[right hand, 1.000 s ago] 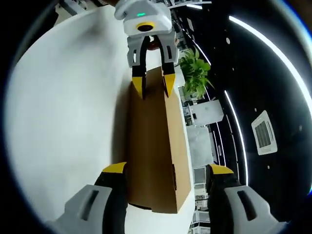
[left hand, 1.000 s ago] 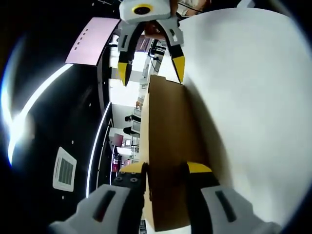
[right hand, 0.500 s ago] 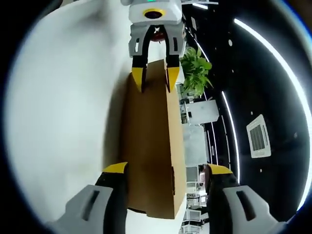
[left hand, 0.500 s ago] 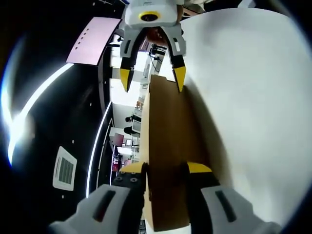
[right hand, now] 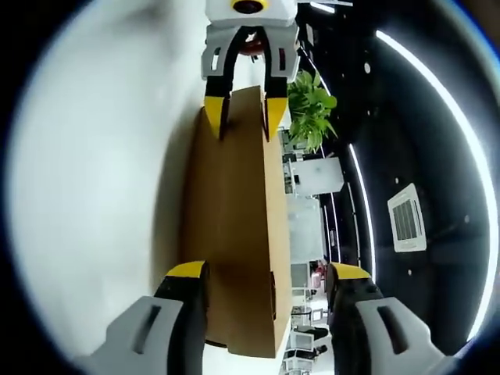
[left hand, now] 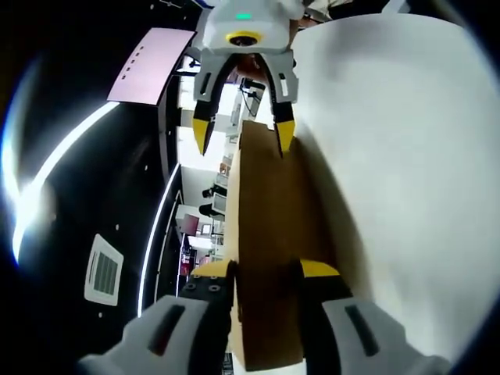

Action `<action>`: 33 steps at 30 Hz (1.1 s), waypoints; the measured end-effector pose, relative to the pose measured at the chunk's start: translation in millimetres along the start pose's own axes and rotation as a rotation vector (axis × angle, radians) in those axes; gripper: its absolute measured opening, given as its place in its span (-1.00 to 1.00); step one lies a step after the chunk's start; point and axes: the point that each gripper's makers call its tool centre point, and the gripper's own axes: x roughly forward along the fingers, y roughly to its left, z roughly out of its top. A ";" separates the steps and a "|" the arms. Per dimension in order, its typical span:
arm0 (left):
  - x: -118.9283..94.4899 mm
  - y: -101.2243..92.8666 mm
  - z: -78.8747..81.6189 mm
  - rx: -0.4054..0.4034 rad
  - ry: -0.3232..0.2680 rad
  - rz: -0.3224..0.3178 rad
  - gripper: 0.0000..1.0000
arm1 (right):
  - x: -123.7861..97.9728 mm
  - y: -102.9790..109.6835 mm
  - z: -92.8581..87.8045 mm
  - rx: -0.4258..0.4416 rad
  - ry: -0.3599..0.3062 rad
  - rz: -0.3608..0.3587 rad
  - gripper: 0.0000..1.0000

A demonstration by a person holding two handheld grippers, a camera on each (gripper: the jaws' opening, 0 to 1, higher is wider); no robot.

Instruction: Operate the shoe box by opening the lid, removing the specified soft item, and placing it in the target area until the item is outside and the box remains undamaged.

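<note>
Cardboard shoe box [left hand: 269,250] clamped by left hand-held gripper [left hand: 266,273], on white table [left hand: 406,156].

The right gripper with yellow-tipped grey jaws [left hand: 240,134] is coming closer around the far end of the plain brown cardboard shoe box [left hand: 269,234], and its jaws are narrowing toward the box sides.
</note>
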 end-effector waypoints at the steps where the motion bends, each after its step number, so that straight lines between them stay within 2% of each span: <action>1: 0.1 0.0 0.3 0.000 -0.001 0.000 -0.38 | -0.2 -1.0 0.5 -0.002 0.002 -0.005 0.23; 7: 0.5 0.4 1.4 -0.004 -0.005 0.005 -0.38 | 0.6 -11.4 -0.9 0.001 0.020 -0.049 0.23; 20: 0.5 0.7 1.6 -0.005 -0.005 0.007 -0.38 | 0.9 -10.1 0.5 0.000 0.018 -0.050 0.20; 33: -0.4 -0.5 0.7 -0.007 -0.003 0.013 -0.38 | 1.6 -5.6 1.4 -0.016 0.016 -0.033 0.07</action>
